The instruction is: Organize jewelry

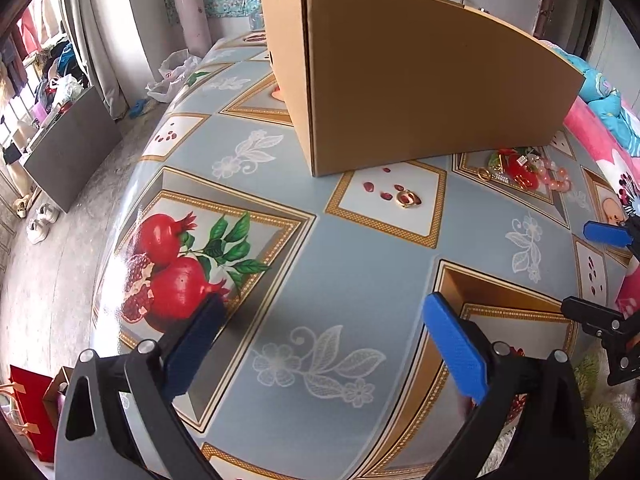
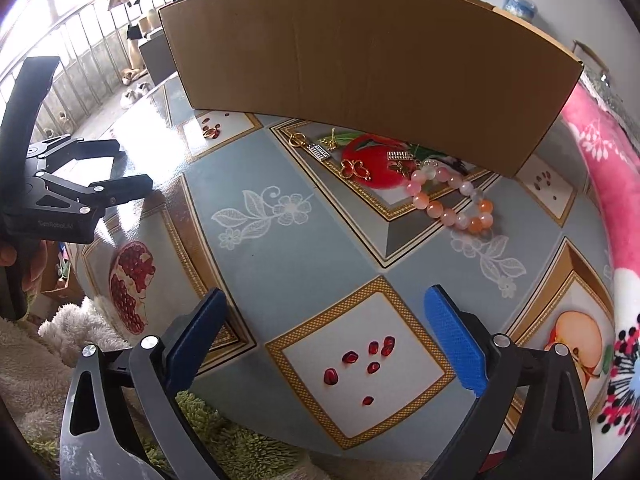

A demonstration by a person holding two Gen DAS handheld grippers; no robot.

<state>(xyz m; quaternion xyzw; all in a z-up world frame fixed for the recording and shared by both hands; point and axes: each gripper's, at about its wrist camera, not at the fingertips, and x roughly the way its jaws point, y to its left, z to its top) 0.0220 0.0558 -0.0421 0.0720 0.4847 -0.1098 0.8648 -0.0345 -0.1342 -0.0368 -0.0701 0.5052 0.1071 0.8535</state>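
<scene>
- Two hand-held grippers were over the counter (image 1: pixel 280 288), and both were released: the left hand-held gripper (image 1: pixel 320 344) and the right hand-held gripper (image 2: pixel 324 340) each had the blue pads wide apart with nothing between them.
- I saw most of the jewelry lying loose just in front of the cardboard box (image 2: pixel 360 60): a pink bead bracelet (image 2: pixel 452 200), a gold butterfly piece (image 2: pixel 354 169) and a few small gold charms (image 2: pixel 320 152) beside it.
- One gold ring (image 1: pixel 406 199) lay apart from that group, on a white square of the printed cloth, near the box corner.
- I judged that the box was the place for sorting, but its inside was hidden from both cameras.
- I held the right one low and pointed at the pile, because that side was nearer to the bracelet.
- No piece was picked up yet, so I judged the task was only at its start.
- The printed red seeds could be confused with real small pieces.
</scene>
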